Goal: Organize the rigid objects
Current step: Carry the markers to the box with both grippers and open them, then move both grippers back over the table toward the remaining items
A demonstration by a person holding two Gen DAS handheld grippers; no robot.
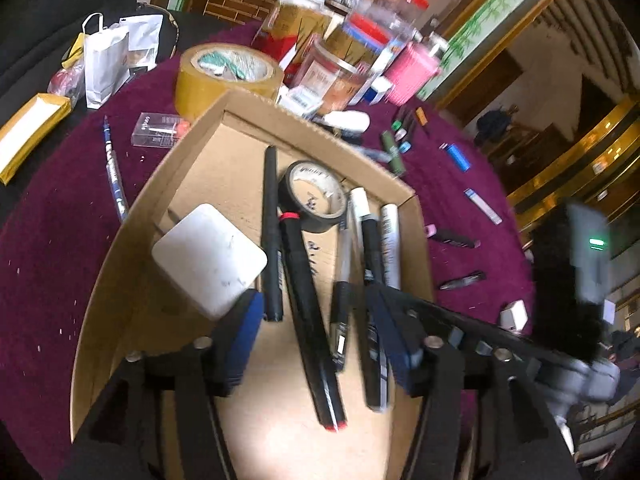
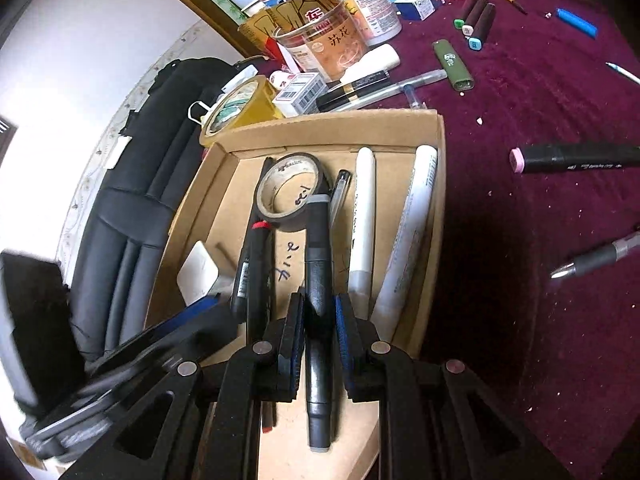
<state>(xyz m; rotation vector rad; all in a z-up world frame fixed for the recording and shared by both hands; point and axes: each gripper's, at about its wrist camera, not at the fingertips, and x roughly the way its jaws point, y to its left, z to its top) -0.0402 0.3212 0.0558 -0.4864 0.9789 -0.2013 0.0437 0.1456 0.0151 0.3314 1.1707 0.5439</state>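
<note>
Cardboard tray fills the space straight ahead of both grippers, and the coming move turns on the dark marker pinched in the right gripper. Its long axis runs nearly along the line of the fingers, the grey far end reaching forward to the roll of black tape, the near end passing back under the wrist. The blue pads are pressed against its barrel from either side. It hangs over the tray floor, in the lane between the red-ringed black pen just to the gripper's left and the two white markers just to its right, roughly parallel with all of them. My guess is that it only needs lowering and letting go, kept in line with its neighbours.

The left gripper stands spread over the same tray, nothing between its pads; the pens lie on the floor below the gap, and a white block sits just ahead of its left finger. Its jaws stand about half apart.

More loose things lie well off to the right gripper's right on the purple cloth: a black marker with a pink cap lying crosswise to the fingers, and a silver-tipped pen nearer the wrist. The right hand is the closer one for those.
</note>
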